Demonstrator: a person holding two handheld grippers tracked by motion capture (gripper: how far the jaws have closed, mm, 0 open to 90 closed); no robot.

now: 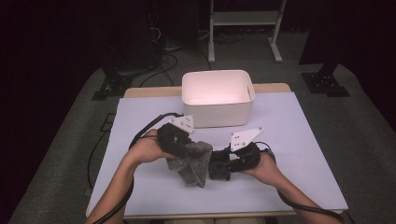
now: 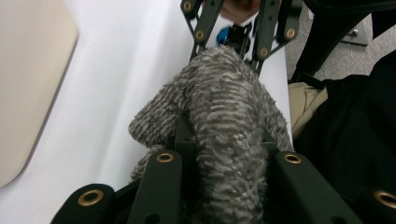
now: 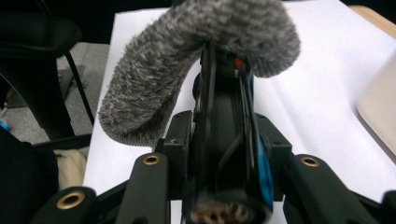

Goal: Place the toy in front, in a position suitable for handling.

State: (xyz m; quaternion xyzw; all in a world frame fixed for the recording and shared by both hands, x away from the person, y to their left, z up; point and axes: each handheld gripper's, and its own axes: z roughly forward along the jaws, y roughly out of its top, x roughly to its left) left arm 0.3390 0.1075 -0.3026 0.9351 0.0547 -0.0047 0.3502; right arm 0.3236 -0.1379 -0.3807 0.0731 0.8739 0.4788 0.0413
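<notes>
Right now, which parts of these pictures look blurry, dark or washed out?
High view: the white bin glows overexposed inside, the room behind is nearly black. Left gripper view: the grey fuzzy cloth is fairly sharp, the near fingers soft. Right gripper view: the dark object between the fingers is blurred close up, the cloth slightly soft.

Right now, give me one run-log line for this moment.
left gripper: shut on grey sock | right gripper: beside sock, state unclear | white bin: behind

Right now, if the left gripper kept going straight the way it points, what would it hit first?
Most likely the right gripper. The left gripper, shut on the grey fuzzy cloth, points across at it, and the right gripper's fingers show just past the cloth. Depth is hard to judge.
</notes>
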